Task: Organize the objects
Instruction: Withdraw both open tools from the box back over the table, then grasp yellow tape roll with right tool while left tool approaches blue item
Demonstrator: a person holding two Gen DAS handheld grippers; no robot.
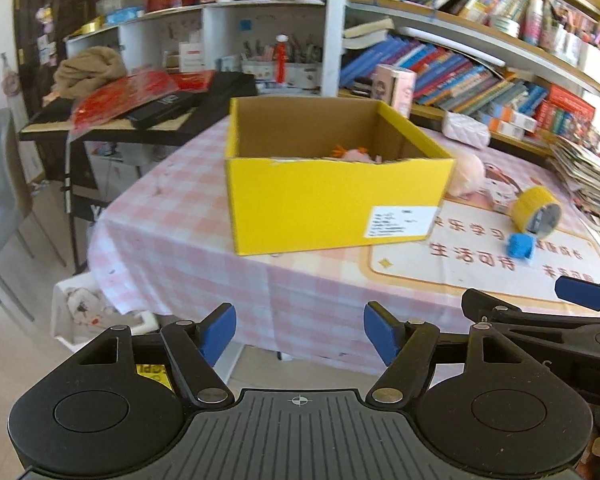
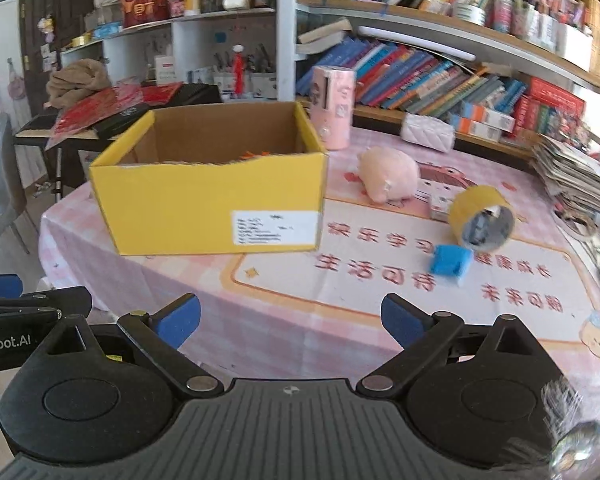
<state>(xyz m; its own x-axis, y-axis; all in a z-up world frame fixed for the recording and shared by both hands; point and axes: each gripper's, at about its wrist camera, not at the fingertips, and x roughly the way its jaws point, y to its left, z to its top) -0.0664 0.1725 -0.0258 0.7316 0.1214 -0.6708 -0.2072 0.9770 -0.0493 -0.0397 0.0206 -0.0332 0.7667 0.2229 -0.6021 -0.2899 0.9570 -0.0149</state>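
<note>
Left wrist view: the left tongs [image 1: 300,336] hang with their blue pads apart and nothing between them, over the near edge of the round desk [image 1: 188,216] covered in pink-and-white checked cloth. Straight ahead of these tongs, well apart from them, stands the open yellow cardboard box [image 1: 332,204] with a white label on its near wall; something pink and orange lies inside it, too hidden to name. Ahead and to the right of the box lie the yellow roll of tape [image 1: 536,210], tipped on its side, and just in front of it the small blue block [image 1: 521,247]. At the right edge of this view one blue pad of the right tongs shows, beside the left ones. In the right wrist view the right tongs [image 2: 291,320] stand wide apart and empty above a printed mat [image 2: 380,280] with red characters. Ahead and left of them sits the yellow box; ahead and right, the blue block touches the mat near the tape roll. Farther ahead, between box and roll, rests the pale pink plush toy [image 2: 388,174], and behind it, just beside the box's far right corner, the pink cylindrical container [image 2: 334,106] stands upright.
</note>
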